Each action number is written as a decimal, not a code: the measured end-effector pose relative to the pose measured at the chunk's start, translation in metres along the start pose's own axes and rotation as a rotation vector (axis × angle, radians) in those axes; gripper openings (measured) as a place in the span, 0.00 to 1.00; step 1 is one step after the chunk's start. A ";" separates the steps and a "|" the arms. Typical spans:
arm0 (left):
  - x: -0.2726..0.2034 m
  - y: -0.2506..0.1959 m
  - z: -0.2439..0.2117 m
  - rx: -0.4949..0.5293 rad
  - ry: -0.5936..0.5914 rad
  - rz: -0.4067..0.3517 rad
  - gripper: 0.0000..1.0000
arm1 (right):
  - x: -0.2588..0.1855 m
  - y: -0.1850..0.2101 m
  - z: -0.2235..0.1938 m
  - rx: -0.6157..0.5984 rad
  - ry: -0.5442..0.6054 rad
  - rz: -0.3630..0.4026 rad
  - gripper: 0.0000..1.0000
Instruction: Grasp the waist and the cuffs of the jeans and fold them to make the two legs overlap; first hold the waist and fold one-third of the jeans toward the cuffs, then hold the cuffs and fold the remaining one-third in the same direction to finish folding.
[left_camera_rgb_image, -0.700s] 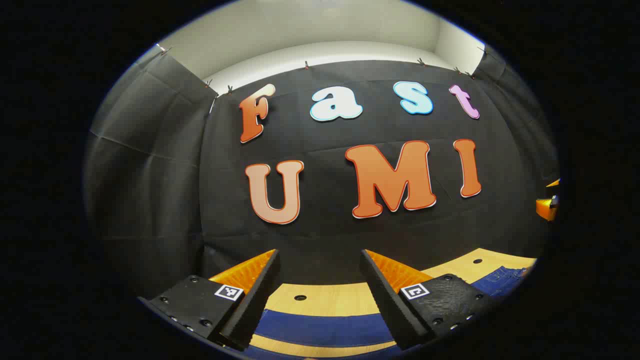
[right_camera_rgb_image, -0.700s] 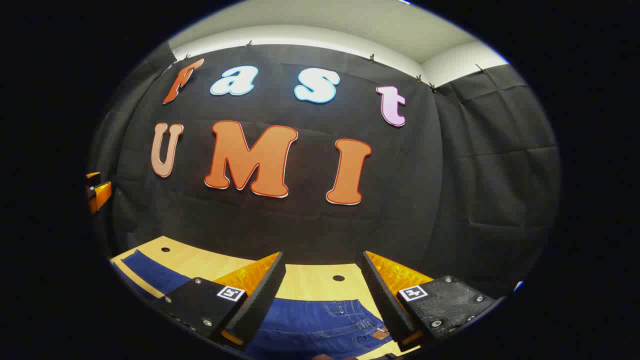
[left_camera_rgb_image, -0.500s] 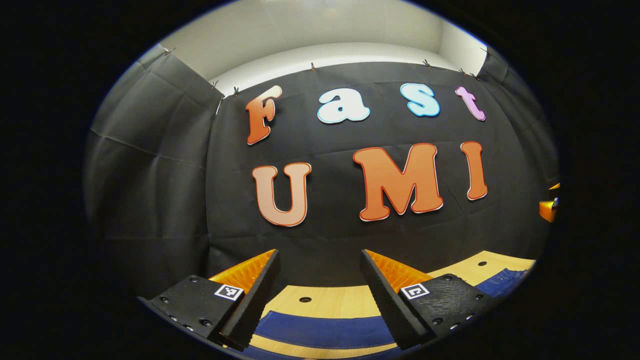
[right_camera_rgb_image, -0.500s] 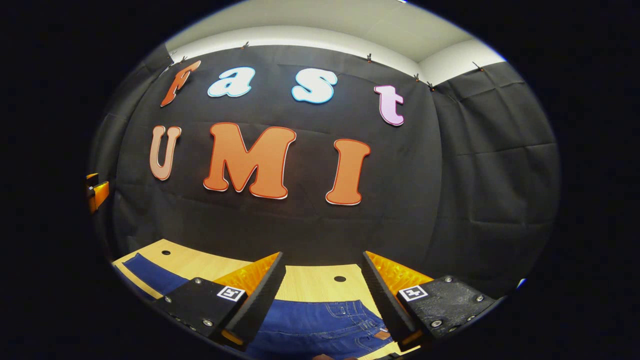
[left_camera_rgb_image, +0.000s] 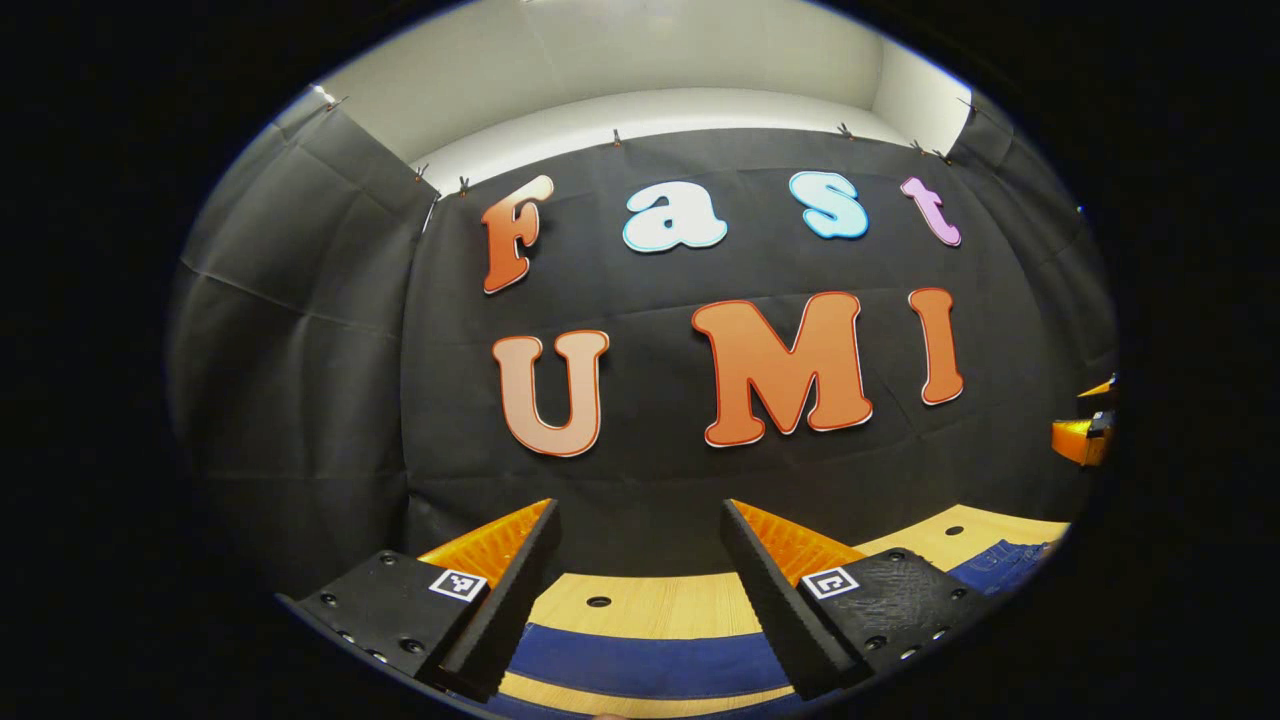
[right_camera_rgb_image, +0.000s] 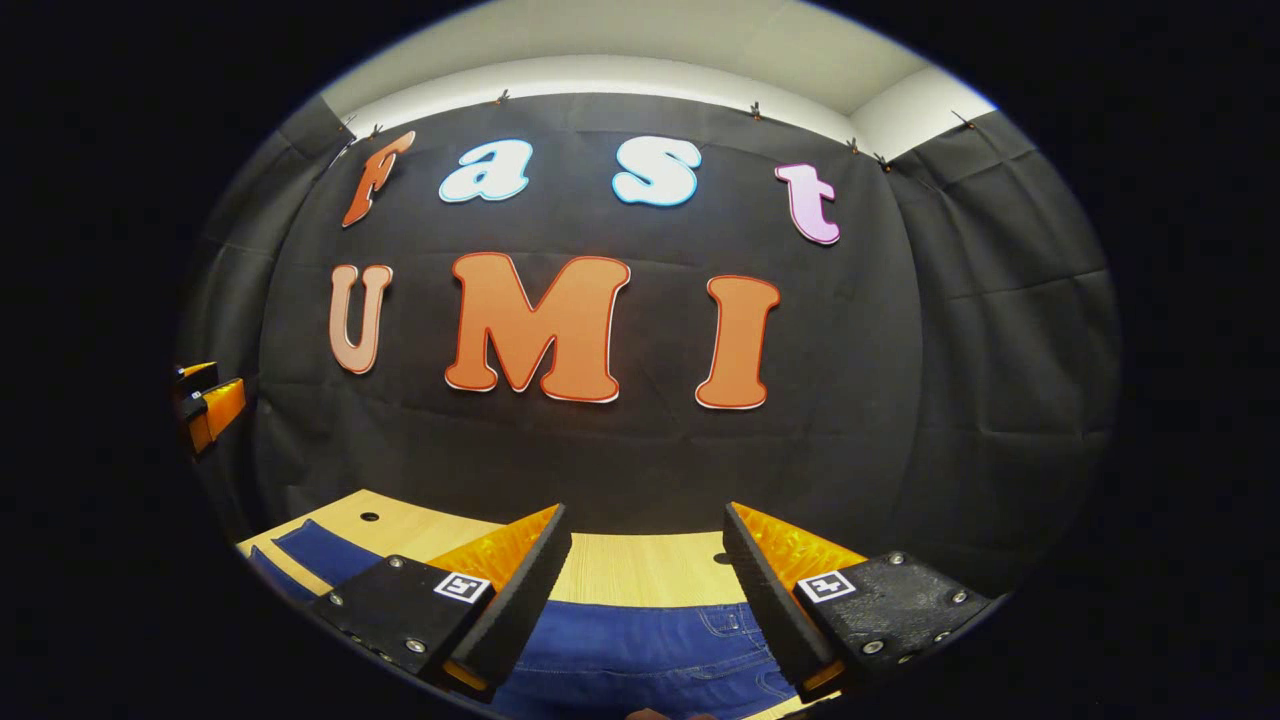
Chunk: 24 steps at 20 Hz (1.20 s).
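Blue jeans lie flat on a light wooden table. In the left gripper view a leg of the jeans (left_camera_rgb_image: 640, 660) runs as a blue band below my left gripper (left_camera_rgb_image: 640, 520), which is open and held above the cloth. In the right gripper view the waist end of the jeans (right_camera_rgb_image: 640, 650), with pocket stitching, lies below my right gripper (right_camera_rgb_image: 645, 525), also open with nothing between its fingers. A second strip of the jeans (right_camera_rgb_image: 325, 550) shows at the left there. The other gripper's orange fingers (right_camera_rgb_image: 210, 405) peek in at the left edge, and likewise orange fingers (left_camera_rgb_image: 1080, 435) at the right edge of the left gripper view.
The wooden table (left_camera_rgb_image: 660, 605) has small round holes (left_camera_rgb_image: 599, 602) near its far edge. Black cloth walls stand close behind the table (right_camera_rgb_image: 640, 560) and on both sides.
Both views have shifted slightly: the left gripper swung a little left, the right gripper turned a bit left and tipped down. Both stay open above the jeans.
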<state>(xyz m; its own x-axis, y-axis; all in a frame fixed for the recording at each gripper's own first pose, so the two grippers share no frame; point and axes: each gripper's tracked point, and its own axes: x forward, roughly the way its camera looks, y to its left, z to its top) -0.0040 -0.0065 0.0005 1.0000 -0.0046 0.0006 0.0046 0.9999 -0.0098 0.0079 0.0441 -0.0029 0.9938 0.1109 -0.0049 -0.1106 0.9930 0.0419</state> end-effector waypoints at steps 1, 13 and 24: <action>0.000 0.004 -0.004 0.001 0.009 0.009 0.98 | 0.001 0.000 -0.002 -0.004 0.008 -0.001 0.96; -0.004 0.044 -0.064 -0.044 0.207 0.055 0.99 | 0.004 -0.078 -0.056 0.025 0.211 -0.130 0.96; -0.041 0.124 -0.179 -0.268 0.542 0.227 0.98 | -0.007 -0.133 -0.182 0.471 0.634 -0.186 0.96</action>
<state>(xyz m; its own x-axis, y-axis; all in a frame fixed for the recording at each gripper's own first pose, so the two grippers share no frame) -0.0440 0.1162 -0.1799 0.8342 0.1319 -0.5354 -0.2769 0.9399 -0.1999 0.0137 -0.0815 -0.1902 0.7858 0.0880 -0.6122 0.2117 0.8918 0.3998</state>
